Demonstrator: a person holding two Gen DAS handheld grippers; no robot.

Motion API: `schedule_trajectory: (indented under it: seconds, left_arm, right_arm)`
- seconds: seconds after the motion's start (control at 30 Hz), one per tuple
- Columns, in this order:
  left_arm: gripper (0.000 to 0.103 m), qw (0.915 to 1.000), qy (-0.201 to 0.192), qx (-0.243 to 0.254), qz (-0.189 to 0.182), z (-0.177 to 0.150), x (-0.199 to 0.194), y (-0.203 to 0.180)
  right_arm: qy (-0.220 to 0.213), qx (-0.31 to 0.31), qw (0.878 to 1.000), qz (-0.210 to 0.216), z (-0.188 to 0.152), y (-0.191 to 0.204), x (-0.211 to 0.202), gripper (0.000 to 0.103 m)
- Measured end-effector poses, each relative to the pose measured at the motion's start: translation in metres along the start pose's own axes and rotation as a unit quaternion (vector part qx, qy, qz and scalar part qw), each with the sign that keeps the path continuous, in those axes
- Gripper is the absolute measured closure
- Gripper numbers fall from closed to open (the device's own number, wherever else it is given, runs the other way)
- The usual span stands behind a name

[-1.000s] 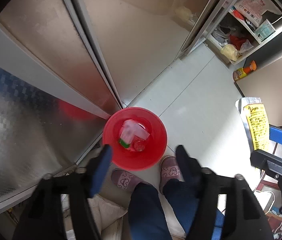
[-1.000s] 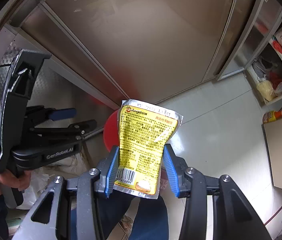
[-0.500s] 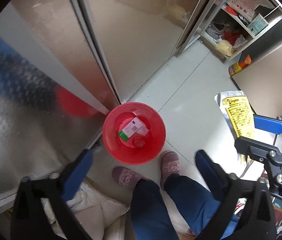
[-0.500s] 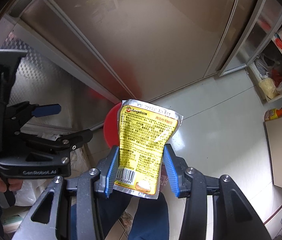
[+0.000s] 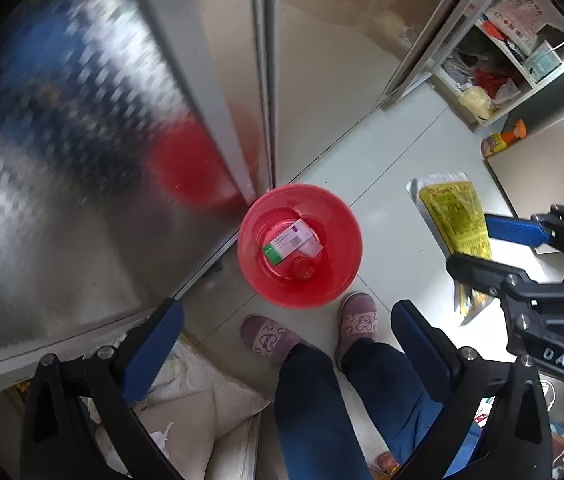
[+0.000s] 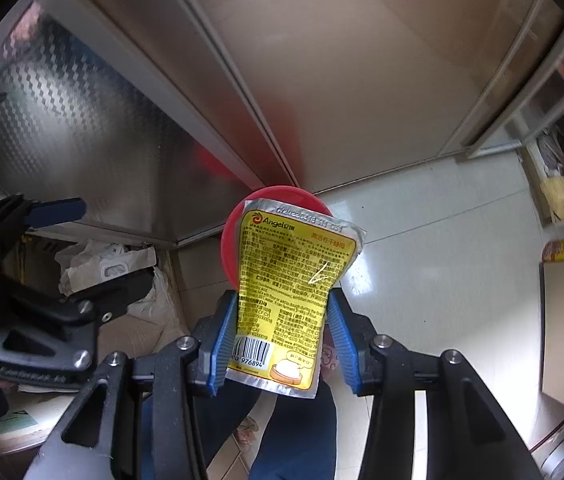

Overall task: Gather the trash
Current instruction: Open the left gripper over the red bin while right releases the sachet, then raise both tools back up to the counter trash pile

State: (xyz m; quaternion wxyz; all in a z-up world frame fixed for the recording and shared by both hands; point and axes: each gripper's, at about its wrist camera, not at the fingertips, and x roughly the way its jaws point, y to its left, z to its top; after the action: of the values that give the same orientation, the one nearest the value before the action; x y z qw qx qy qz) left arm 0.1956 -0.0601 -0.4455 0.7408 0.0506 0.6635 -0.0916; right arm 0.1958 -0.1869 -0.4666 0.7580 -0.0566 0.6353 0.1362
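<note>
A red bin (image 5: pixel 300 246) stands on the floor by the steel cabinet, with a white carton (image 5: pixel 292 242) and a red cap inside. My left gripper (image 5: pixel 286 340) is open and empty, high above the bin. My right gripper (image 6: pixel 282 320) is shut on a yellow and silver Angel yeast pouch (image 6: pixel 288 288), held upright above the floor. The pouch also shows in the left wrist view (image 5: pixel 456 220), to the right of the bin. In the right wrist view the pouch hides most of the bin (image 6: pixel 233 236).
Steel cabinet doors (image 5: pixel 81 200) stand left of the bin. The person's slippered feet (image 5: pixel 356 318) are just in front of it. White bags (image 5: pixel 185 408) lie at the lower left. Open shelves (image 5: pixel 494 60) with goods and an orange-capped bottle (image 5: pixel 502 140) are at the right.
My left gripper has opened wide and swung, so the bin sits nearer the view's middle. My right gripper has kept the pouch and moved closer over the bin.
</note>
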Motion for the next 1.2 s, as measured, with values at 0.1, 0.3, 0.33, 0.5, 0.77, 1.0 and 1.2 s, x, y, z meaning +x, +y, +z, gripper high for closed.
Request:
schedule_trajectory:
  seconds: [0.1, 0.3, 0.33, 0.5, 0.77, 1.0, 1.2]
  left_arm:
    - [0.0, 1.0, 0.007, -0.003, 0.006, -0.005, 0.002, 0.004]
    - [0.0, 0.9995, 0.014, -0.025, 0.012, -0.013, -0.001, 0.016]
    - [0.0, 0.9994, 0.014, -0.027, 0.014, -0.015, -0.002, 0.018]
    - [0.0, 0.9993, 0.015, -0.029, 0.019, -0.018, -0.009, 0.021]
    - [0.0, 0.9995, -0.005, -0.027, 0.018, -0.021, -0.06, 0.007]
    - [0.0, 0.9981, -0.052, -0.028, 0.019, -0.006, -0.158, -0.018]
    - [0.0, 0.9932, -0.112, -0.027, 0.015, 0.019, -0.246, -0.033]
  right_arm:
    - [0.001, -0.011, 1.0, 0.004, 0.003, 0.005, 0.005, 0.059]
    - [-0.002, -0.024, 0.999, 0.028, 0.006, 0.009, 0.009, 0.057]
    - [-0.002, -0.028, 0.999, 0.03, 0.008, 0.009, 0.01, 0.055]
    - [0.009, -0.05, 0.998, 0.03, 0.01, 0.014, 0.01, 0.029]
    - [-0.008, -0.036, 0.999, 0.013, -0.001, 0.006, -0.039, 0.013]
    - [-0.041, -0.025, 0.999, -0.014, -0.005, -0.001, -0.133, 0.001]
    - [-0.103, -0.027, 0.993, -0.042, -0.002, -0.002, -0.231, 0.001]
